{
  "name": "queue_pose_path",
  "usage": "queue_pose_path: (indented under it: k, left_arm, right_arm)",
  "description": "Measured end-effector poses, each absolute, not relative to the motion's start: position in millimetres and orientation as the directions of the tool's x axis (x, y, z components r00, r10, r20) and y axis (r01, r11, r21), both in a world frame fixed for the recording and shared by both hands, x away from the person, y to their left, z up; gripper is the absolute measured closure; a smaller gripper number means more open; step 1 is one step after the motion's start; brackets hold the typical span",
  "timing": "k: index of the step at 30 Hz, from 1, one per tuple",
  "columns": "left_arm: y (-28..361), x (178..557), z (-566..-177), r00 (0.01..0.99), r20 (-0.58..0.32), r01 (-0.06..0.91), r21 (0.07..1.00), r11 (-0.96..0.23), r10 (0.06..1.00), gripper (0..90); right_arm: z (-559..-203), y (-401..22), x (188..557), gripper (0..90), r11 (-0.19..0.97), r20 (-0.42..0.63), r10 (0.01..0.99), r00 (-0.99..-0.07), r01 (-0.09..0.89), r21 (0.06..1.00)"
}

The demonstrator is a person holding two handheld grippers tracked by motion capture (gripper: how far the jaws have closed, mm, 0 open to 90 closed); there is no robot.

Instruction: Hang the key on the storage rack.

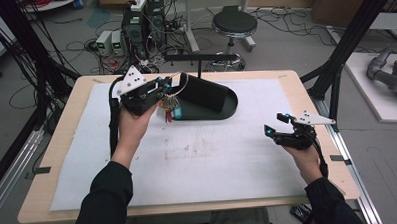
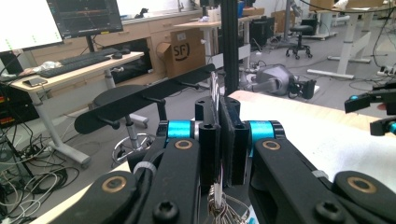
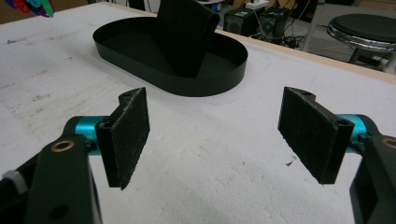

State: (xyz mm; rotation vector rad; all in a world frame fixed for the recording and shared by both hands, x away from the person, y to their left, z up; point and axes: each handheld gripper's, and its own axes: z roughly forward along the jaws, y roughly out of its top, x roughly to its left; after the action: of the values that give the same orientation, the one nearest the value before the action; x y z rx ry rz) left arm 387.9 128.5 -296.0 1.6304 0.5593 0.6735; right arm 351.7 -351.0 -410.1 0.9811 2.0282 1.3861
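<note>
A bunch of keys [image 1: 168, 110] with red and teal tags hangs from a metal ring [image 1: 179, 84]. My left gripper [image 1: 161, 89] is shut on that ring, held above the table just left of a black stand. In the left gripper view the pads [image 2: 228, 135] press together on the thin ring [image 2: 215, 91], and the keys [image 2: 217, 205] dangle below. The stand has an oval tray base [image 1: 225, 111], a slanted upright [image 1: 204, 92] and a top bar with pegs [image 1: 199, 57], [image 2: 140, 95]. My right gripper [image 1: 277, 124], [image 3: 224, 135] hovers open and empty over the table's right side.
A white mat [image 1: 213, 161] covers the wooden table. Behind the table stand a round stool [image 1: 233, 23] and computer boxes with cables [image 1: 143, 21]. A black frame post [image 1: 349, 41] rises at the right edge. The tray [image 3: 187, 86] lies ahead of the right gripper.
</note>
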Motion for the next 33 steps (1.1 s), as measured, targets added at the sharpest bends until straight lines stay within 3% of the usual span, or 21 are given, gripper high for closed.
queue_pose_path:
  k: [33]
  left_arm:
    - [133, 447, -308, 0.648, 0.028, 0.077, 0.992, -0.103, 0.761, 86.3]
  right_arm:
    - [-410, -352, 352, 25.3, 0.223, 0.002, 0.785, -0.619, 0.285, 0.932]
